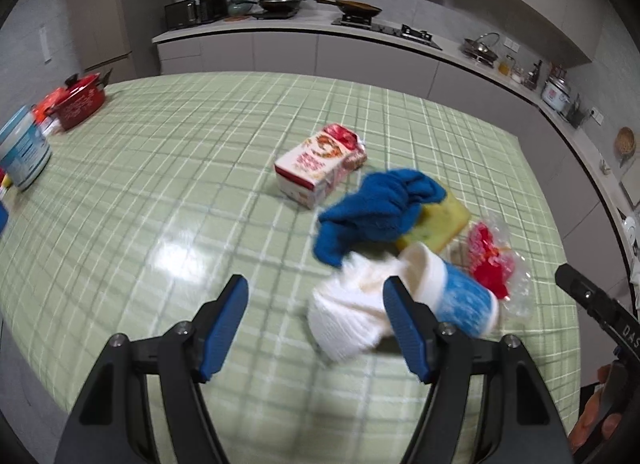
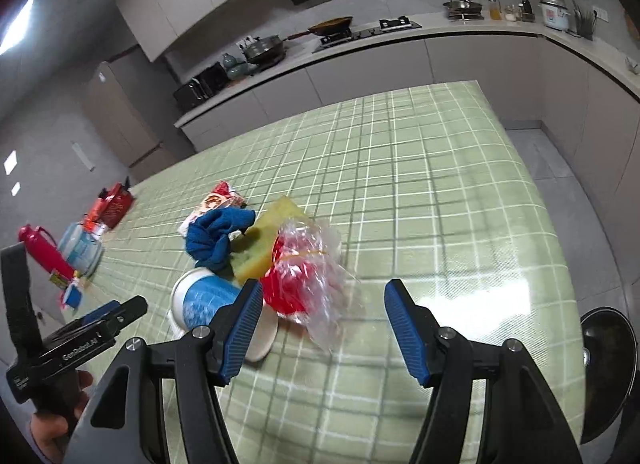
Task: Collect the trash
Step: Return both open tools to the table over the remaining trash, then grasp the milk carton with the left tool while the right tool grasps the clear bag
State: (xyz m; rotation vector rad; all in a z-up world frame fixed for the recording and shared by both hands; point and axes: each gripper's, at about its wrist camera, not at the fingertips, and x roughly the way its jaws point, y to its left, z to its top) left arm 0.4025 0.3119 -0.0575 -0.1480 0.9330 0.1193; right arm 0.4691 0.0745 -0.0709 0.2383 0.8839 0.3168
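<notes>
Left gripper (image 1: 316,328) and right gripper (image 2: 320,328), jaws apart and empty, above the green checked tabletop (image 1: 160,168). Blue-and-white paper cup (image 1: 460,296) lies toppled near the right edge, beside a crumpled plastic bag (image 2: 308,264).

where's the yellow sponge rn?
On the green checked table, mid-pile: the yellow sponge lies partly under the blue cloth, with the red-and-clear plastic wrapper beside it and the blue-and-white cup nearer the tools.

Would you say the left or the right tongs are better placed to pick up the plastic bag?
Right, probably. The right tongs stand open with the plastic bag just ahead between their tips; the left tongs face the tipped cup, with the bag beyond it.
</notes>
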